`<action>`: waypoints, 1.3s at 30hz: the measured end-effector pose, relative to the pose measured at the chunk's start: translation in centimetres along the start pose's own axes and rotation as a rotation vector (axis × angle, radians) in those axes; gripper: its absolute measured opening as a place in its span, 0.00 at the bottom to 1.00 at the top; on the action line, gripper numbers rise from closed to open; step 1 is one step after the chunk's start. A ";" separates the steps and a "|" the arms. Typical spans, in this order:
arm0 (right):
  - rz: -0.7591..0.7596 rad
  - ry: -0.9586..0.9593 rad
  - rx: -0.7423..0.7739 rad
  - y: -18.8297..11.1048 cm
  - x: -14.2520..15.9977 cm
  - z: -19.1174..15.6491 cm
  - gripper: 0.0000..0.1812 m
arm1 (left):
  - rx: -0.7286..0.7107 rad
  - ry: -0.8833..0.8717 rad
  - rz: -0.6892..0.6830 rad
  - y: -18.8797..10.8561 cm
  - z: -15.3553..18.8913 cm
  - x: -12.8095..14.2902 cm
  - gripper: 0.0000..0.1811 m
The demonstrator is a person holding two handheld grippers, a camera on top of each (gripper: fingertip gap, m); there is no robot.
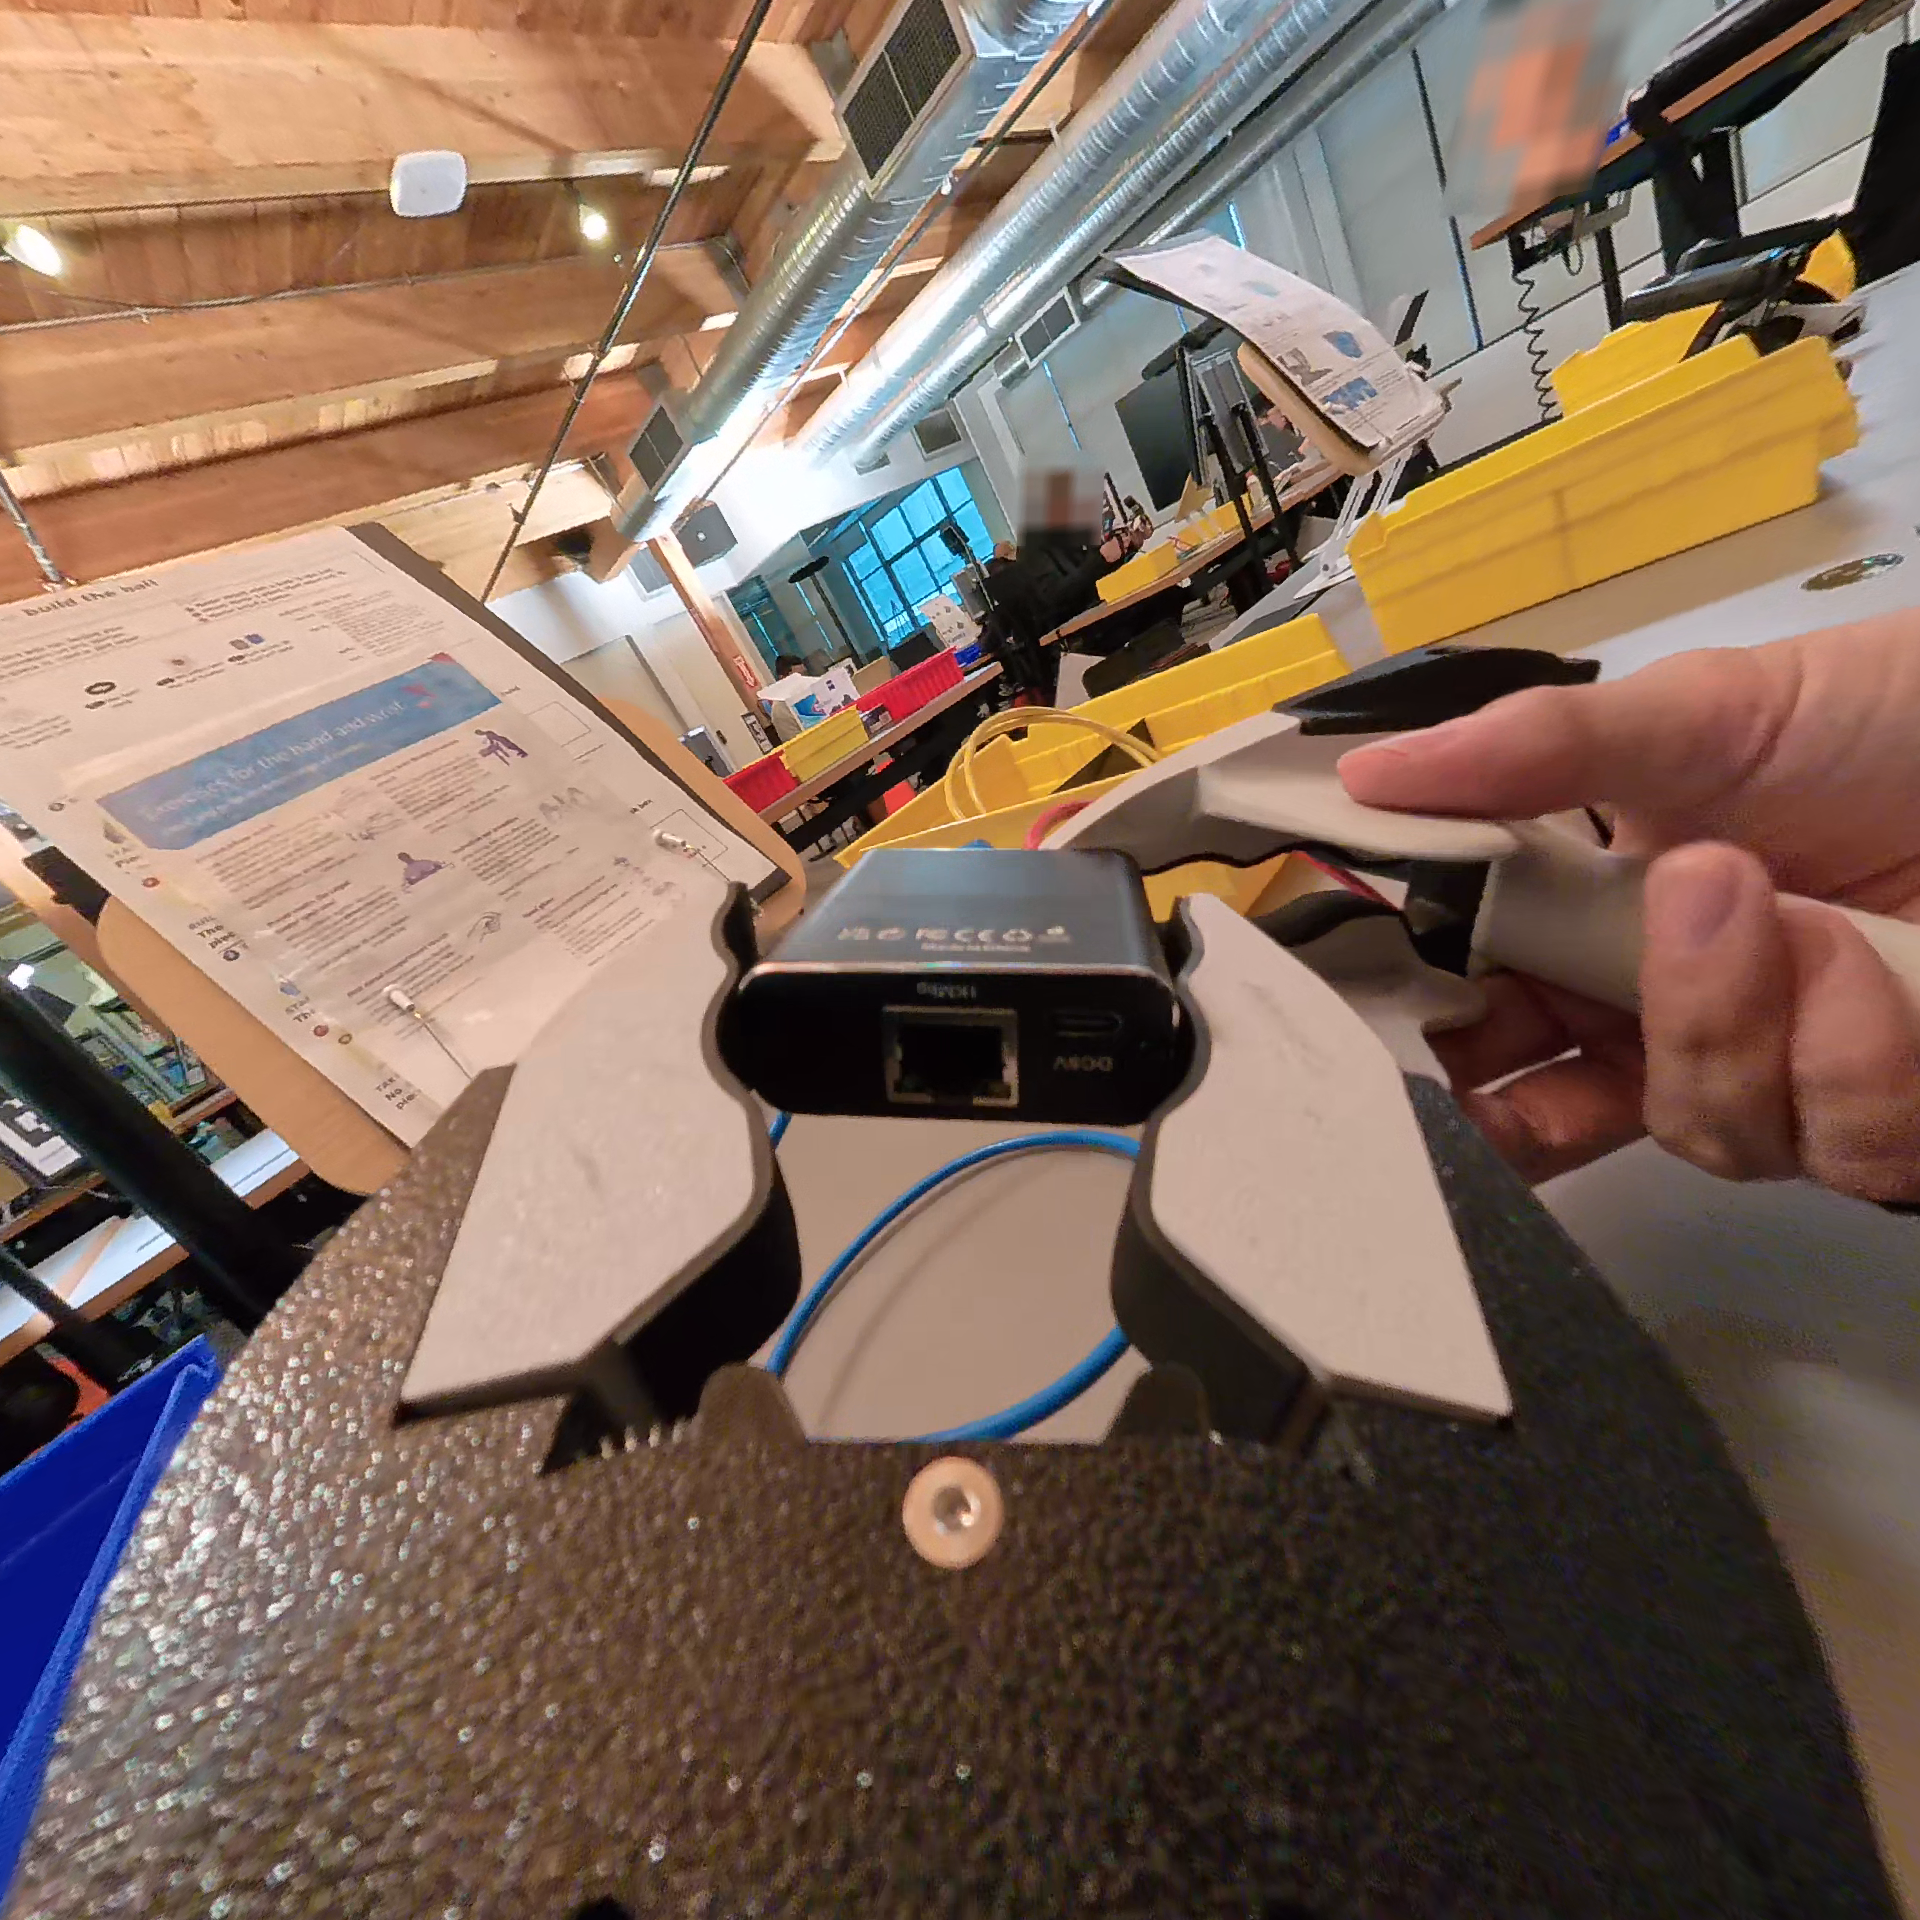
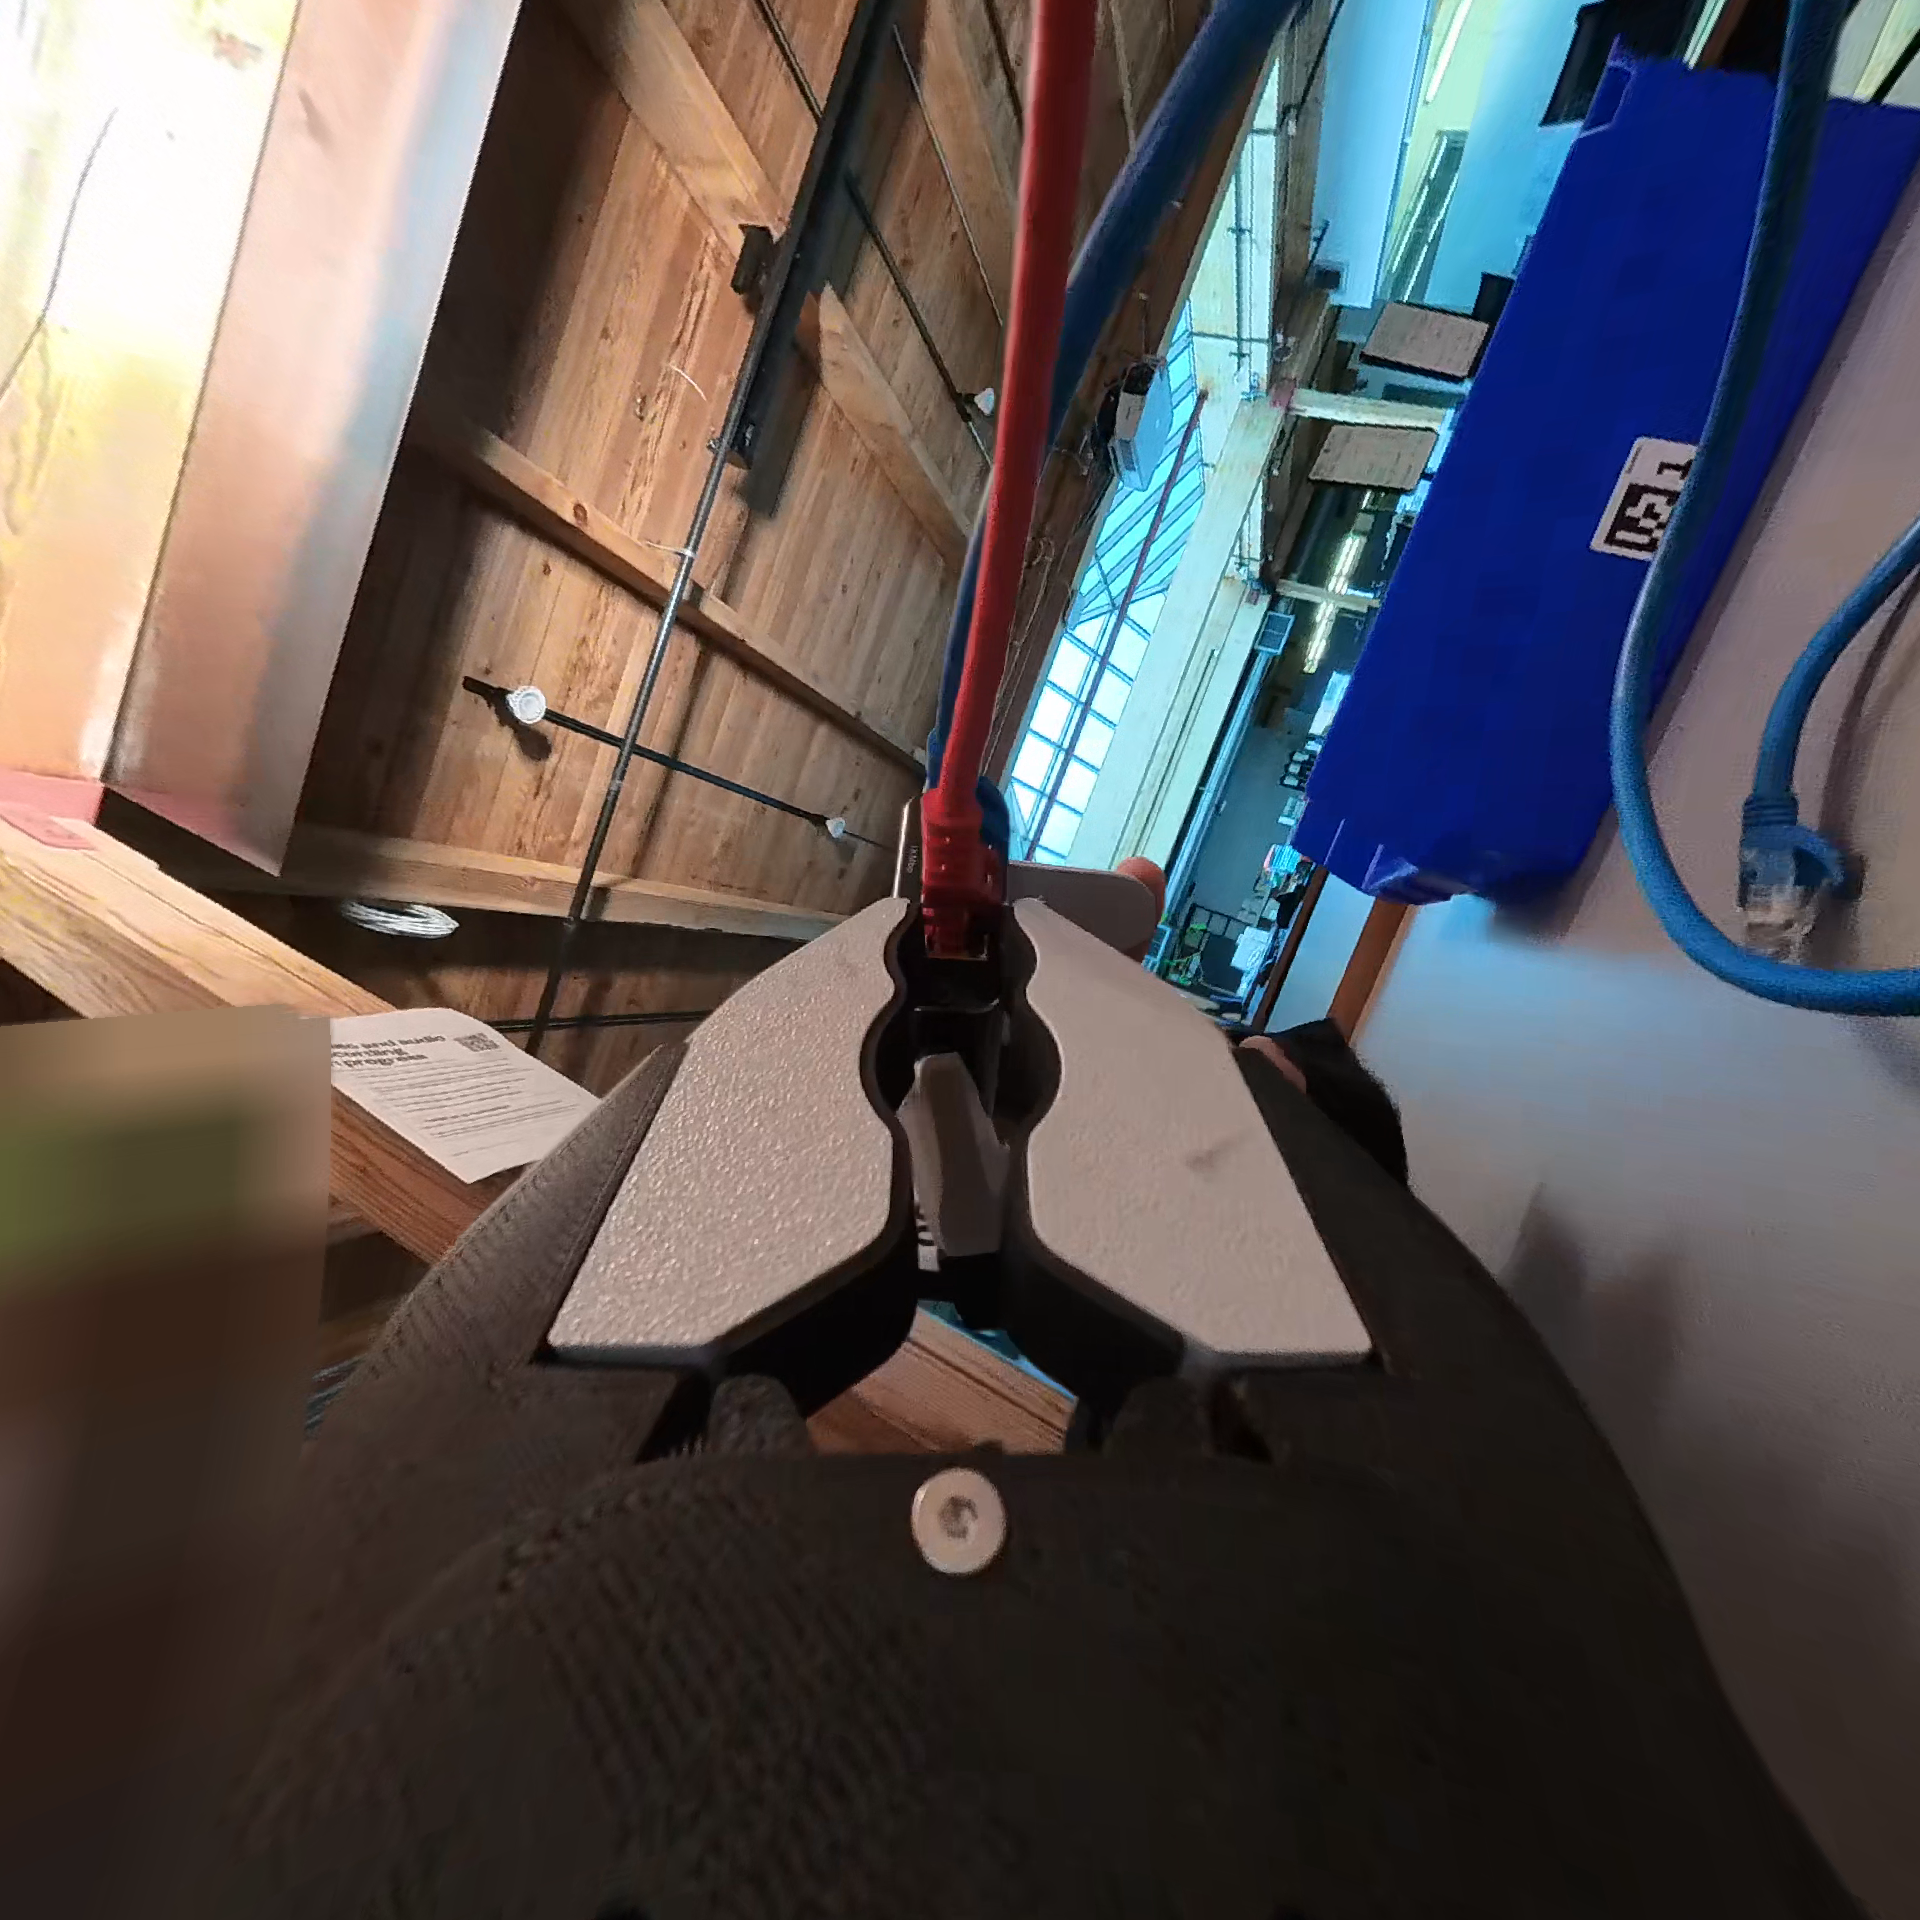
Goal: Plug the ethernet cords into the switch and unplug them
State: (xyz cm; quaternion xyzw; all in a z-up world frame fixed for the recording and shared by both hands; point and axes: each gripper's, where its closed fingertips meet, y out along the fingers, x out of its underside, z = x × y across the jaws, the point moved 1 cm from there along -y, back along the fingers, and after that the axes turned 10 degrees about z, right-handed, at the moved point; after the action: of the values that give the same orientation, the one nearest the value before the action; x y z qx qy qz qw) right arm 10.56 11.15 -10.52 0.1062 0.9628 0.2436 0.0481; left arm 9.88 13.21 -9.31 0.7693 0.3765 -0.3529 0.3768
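Between L hand-held gripper [image 1: 961, 1023] tips: switch [image 1: 961, 997] clamped | R hand-held gripper [image 2: 961, 940] grips red cord [image 2: 961, 862], prob. at plug

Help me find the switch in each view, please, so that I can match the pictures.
Left wrist view: switch at centre, clamped in the left claw.
Right wrist view: apparently just a thin metal edge behind the red ethernet plug held by the right claw.
Shared: blue bin, lower left versus upper right.

Black switch [image 1: 961, 987]; red cord [image 2: 1013, 468]; blue cord [image 2: 1704, 644]; yellow bins [image 1: 1600, 499].
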 end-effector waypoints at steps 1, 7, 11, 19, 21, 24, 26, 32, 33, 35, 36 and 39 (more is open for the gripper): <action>0.003 -0.020 0.003 0.0 0.0 0.1 0.07 | -0.001 0.008 -0.003 0.0 0.0 0.1 0.41; -0.008 -0.052 -0.021 -0.1 -0.1 -0.2 0.07 | -0.006 0.046 -0.002 0.0 0.1 0.1 0.41; -0.038 -0.160 -0.058 -0.2 0.1 -0.4 0.07 | -0.010 0.091 0.005 0.0 0.2 0.3 0.41; -0.079 -0.249 -0.161 -0.5 0.0 -0.6 0.07 | -0.077 0.323 -0.013 0.0 0.4 0.1 0.41; -0.094 -0.277 -0.160 -0.4 0.0 -0.8 0.06 | -0.086 0.309 -0.011 0.1 0.3 0.0 0.41; -0.098 -0.298 -0.148 -0.5 -0.5 -0.5 0.06 | -0.116 0.263 -0.031 0.4 0.5 0.6 0.41; -0.077 -0.301 -0.141 -0.6 -0.8 -0.2 0.06 | -0.149 0.260 -0.045 0.5 0.6 0.9 0.41; -0.007 -0.311 -0.164 -0.7 -2.8 -1.1 0.05 | -0.182 0.258 -0.022 0.5 0.6 0.3 0.41; -0.023 -0.344 -0.166 -0.6 -3.4 -1.6 0.05 | -0.194 0.220 -0.018 0.4 0.4 0.4 0.41; -0.063 -0.545 -0.153 -0.8 -3.9 -2.6 0.05 | -0.215 0.172 -0.003 0.2 -0.1 0.5 0.41; -0.108 -0.597 -0.148 -0.8 -3.7 -3.4 0.06 | -0.223 0.146 0.001 0.1 -0.4 0.4 0.41; -0.236 -0.847 -0.099 -1.1 -3.8 -5.3 0.05 | -0.269 0.065 0.008 -0.5 -1.9 0.4 0.41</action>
State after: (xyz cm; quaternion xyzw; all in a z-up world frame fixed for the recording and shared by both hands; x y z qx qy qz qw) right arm 13.26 6.94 -6.24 0.0837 0.8509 0.2173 0.4709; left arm 10.14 15.18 -8.93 0.7244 0.4291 -0.2728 0.4656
